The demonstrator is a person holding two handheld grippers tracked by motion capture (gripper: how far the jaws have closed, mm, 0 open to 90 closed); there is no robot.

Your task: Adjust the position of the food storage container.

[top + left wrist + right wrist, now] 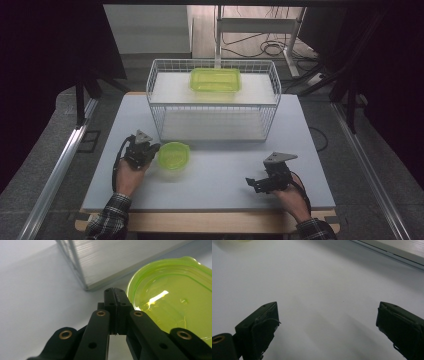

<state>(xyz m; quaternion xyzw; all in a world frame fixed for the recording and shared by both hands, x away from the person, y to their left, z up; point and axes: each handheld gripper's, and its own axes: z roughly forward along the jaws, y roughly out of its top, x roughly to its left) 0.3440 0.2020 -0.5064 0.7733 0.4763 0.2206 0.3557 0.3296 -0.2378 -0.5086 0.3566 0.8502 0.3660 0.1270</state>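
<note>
The high view is looking forward and down over the whole table from the person's side. The left gripper view is sitting close behind the left tool, facing the round green lid and the wire basket, both shared with the high view. The right gripper view is skimming low over bare table.

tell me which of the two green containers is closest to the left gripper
The round green container on the table, right beside the left gripper. The rectangular green container sits farther off, up on the shelf inside the wire basket.
</note>
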